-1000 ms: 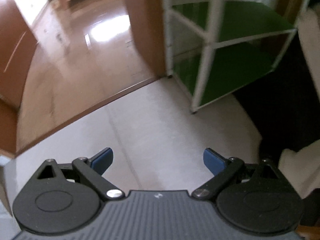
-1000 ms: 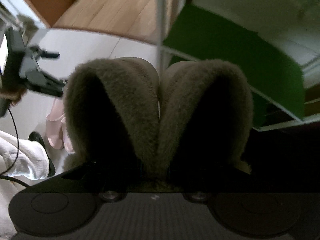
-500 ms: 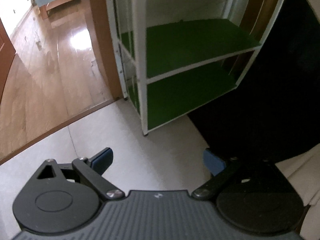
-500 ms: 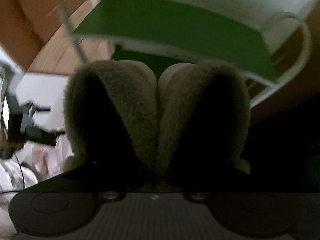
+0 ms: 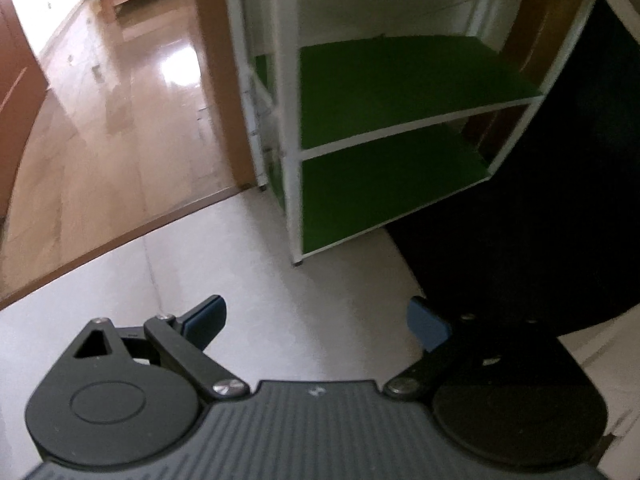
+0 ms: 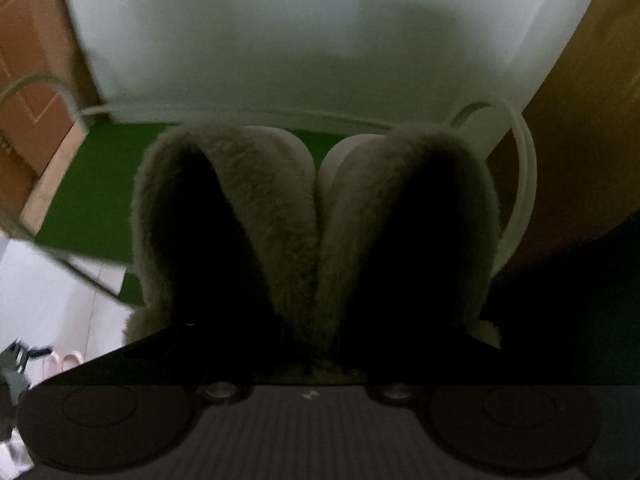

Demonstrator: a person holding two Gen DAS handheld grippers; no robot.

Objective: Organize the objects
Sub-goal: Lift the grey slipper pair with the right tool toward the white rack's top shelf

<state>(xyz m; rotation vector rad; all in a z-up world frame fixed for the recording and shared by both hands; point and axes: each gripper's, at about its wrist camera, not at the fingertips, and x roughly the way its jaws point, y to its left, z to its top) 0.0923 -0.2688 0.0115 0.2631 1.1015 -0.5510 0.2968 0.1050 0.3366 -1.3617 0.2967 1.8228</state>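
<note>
My right gripper [image 6: 318, 320] is shut on a pair of furry grey-brown slippers [image 6: 276, 216], pinched together side by side; its fingers are hidden by the fur. The slippers hang in front of the top green shelf [image 6: 92, 192] of a white-framed rack. My left gripper [image 5: 316, 320] is open and empty, with blue pads [image 5: 208, 316], above the pale tiled floor. The same rack [image 5: 292, 152] with its two green shelves [image 5: 400, 76] stands ahead of it.
A glossy wooden floor [image 5: 104, 128] lies to the left beyond a brown door frame [image 5: 216, 64]. A large dark shape [image 5: 560, 216] fills the right side. Pink slippers [image 6: 66, 362] lie on the floor at lower left of the right wrist view.
My right gripper has lifted the slippers from beside the lower shelves up to the rack's top shelf. The left wrist view swung right to face the rack, then eased back slightly.
</note>
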